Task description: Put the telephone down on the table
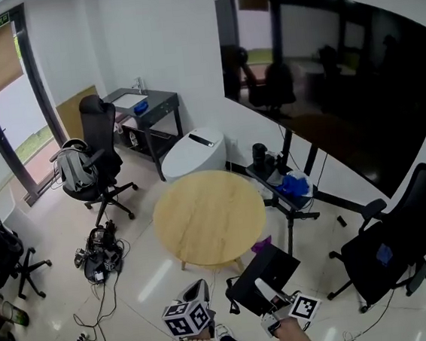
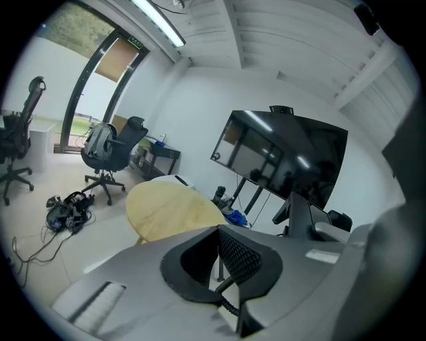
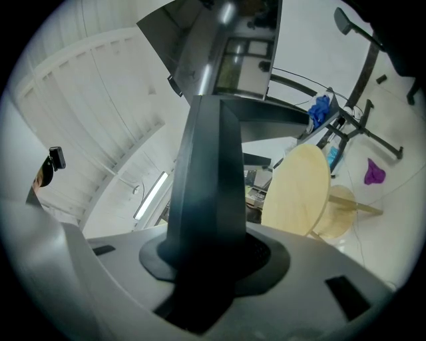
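Only the head view shows left gripper [image 1: 198, 288] and right gripper [image 1: 265, 287] bottom-centre, short of the tabletop [image 1: 209, 218]. Right gripper view: jaws pinching the telephone [image 3: 203, 200]. Left jaws: cannot tell.

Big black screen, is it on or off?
It looks off. The big black screen on its stand is dark all over, showing only dim reflections of the room and ceiling lights.

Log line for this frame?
right gripper: jaws on phone | left gripper: jaws together | table: ahead, phone not yet down
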Action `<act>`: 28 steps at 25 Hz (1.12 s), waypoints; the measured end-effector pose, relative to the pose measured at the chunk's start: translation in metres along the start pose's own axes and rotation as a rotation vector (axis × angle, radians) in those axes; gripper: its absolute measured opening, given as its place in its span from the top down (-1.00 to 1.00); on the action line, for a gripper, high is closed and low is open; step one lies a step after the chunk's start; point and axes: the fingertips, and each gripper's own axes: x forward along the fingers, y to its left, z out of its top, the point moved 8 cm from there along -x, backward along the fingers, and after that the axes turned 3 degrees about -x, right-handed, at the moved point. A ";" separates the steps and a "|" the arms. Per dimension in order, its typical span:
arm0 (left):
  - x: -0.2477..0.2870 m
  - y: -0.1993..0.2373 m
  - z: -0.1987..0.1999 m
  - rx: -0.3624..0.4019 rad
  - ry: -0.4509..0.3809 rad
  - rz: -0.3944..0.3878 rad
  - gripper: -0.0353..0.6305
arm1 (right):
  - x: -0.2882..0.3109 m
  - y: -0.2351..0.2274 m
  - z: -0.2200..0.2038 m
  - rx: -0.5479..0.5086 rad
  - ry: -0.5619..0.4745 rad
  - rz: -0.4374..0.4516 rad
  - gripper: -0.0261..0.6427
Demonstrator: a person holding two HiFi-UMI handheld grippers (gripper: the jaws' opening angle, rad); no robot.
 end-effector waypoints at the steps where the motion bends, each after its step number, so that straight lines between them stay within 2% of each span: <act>1: 0.005 0.003 0.004 -0.002 0.000 -0.001 0.93 | 0.007 -0.001 0.003 -0.003 0.003 0.002 0.42; 22: 0.063 0.084 0.079 -0.037 0.002 0.013 0.93 | 0.135 -0.009 0.006 -0.007 0.080 0.027 0.42; 28: 0.068 0.099 0.084 -0.062 -0.014 0.036 0.93 | 0.159 -0.012 0.006 -0.011 0.121 0.046 0.42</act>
